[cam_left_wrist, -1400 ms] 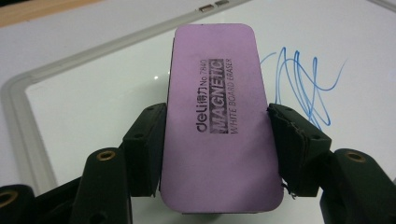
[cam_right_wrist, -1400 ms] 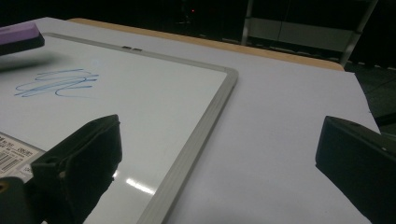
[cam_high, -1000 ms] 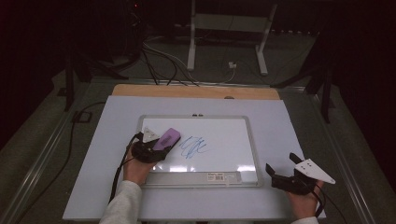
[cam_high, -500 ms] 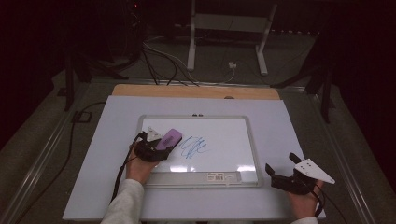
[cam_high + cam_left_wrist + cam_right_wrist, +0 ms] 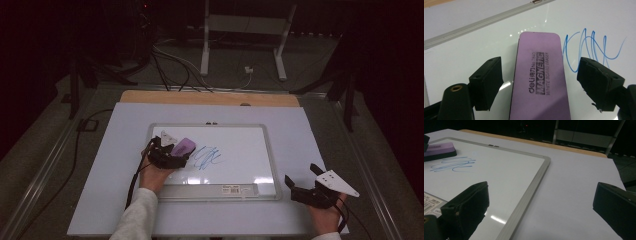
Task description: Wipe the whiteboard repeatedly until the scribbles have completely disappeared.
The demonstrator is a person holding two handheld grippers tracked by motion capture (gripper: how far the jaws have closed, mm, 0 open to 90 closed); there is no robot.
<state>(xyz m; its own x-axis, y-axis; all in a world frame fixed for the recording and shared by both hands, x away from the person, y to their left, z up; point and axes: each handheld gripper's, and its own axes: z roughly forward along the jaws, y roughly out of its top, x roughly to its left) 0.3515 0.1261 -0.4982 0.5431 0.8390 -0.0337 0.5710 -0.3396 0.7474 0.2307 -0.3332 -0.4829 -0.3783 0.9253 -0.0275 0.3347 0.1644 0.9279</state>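
Note:
A purple whiteboard eraser [image 5: 183,146] [image 5: 539,80] lies flat on the left part of the whiteboard [image 5: 240,142], just left of a blue scribble [image 5: 206,156] [image 5: 589,47]. My left gripper [image 5: 181,152] [image 5: 542,72] straddles the eraser. Its jaws have just been opening, and now there is a gap on each side between the pads and the eraser. My right gripper [image 5: 301,175] [image 5: 541,202] rests open on the white mat, right of the board's lower right corner, with nothing between its jaws. From it I see the eraser [image 5: 439,150] and scribble [image 5: 452,164] far off.
The whiteboard's grey frame [image 5: 534,182] lies on a white mat [image 5: 310,130] over a wooden-edged table [image 5: 210,97]. A barcode label [image 5: 235,189] sits on the board's near edge. Cables [image 5: 170,60] and a stand's legs [image 5: 205,55] are on the floor beyond.
The left gripper and the eraser have edged slightly right, toward the scribble. The right gripper has stayed where it was.

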